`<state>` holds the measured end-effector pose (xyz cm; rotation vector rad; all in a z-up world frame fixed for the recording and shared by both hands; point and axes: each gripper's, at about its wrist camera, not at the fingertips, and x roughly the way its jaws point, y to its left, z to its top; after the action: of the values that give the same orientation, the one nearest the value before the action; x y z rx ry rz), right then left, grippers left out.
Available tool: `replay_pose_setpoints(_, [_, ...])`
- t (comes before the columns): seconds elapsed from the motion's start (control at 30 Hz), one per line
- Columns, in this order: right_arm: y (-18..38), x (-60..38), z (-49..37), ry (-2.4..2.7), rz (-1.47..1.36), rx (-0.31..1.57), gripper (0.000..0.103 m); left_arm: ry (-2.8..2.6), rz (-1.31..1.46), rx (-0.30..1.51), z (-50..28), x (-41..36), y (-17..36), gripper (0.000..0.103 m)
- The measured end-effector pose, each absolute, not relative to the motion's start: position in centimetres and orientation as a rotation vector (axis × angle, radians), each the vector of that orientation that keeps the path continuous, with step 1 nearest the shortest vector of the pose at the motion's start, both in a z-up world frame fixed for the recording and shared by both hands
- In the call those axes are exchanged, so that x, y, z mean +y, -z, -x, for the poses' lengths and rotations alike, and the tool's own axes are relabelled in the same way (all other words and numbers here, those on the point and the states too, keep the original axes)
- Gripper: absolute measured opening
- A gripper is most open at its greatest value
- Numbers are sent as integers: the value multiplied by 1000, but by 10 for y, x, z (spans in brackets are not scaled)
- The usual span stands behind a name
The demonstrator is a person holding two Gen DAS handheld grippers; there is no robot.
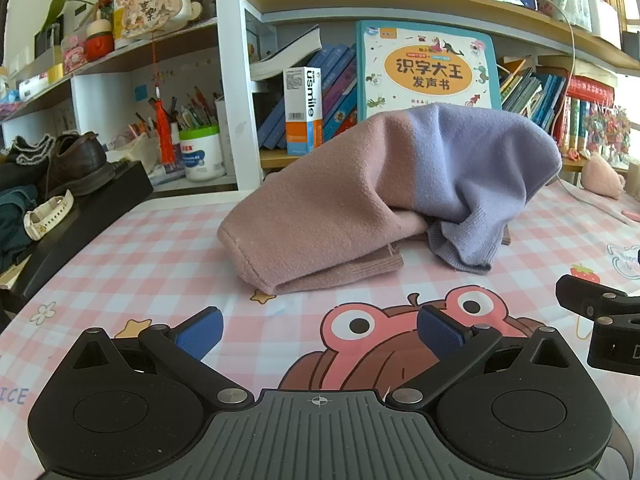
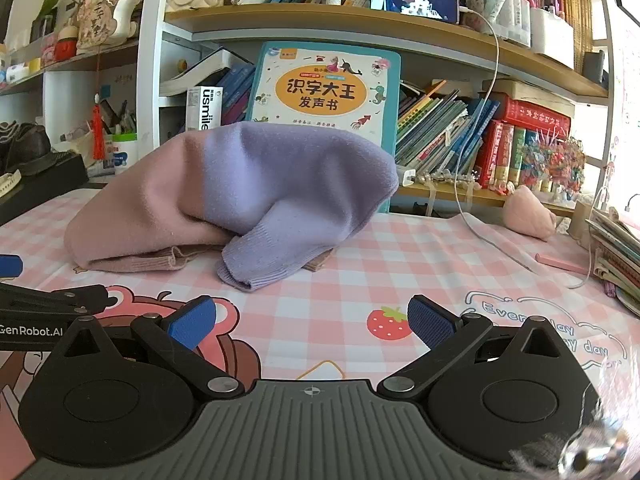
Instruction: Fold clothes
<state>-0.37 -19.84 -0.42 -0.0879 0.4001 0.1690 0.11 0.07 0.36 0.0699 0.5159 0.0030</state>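
A pink and lilac knitted sweater (image 1: 384, 192) lies bunched in a heap on the pink checked tablecloth (image 1: 168, 248), its lilac sleeve hanging toward the front. It also shows in the right wrist view (image 2: 248, 196). My left gripper (image 1: 319, 330) is open and empty, low over the cloth, a short way in front of the sweater. My right gripper (image 2: 311, 322) is open and empty, in front of the lilac sleeve. The right gripper's body shows at the right edge of the left wrist view (image 1: 608, 320).
Bookshelves (image 2: 360, 20) with a large children's book (image 2: 324, 92) stand right behind the sweater. A black box with shoes (image 1: 76, 200) sits at the left. A charging cable (image 2: 500, 240), a pink plush (image 2: 528, 212) and a book stack (image 2: 616, 256) lie at the right.
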Motion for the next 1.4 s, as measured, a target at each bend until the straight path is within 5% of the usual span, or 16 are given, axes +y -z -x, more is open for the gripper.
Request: replay_pose_setpoints(1.4, [4,-198,2,-172,92,408,103,-4,-71,501,1,-1,-2,103])
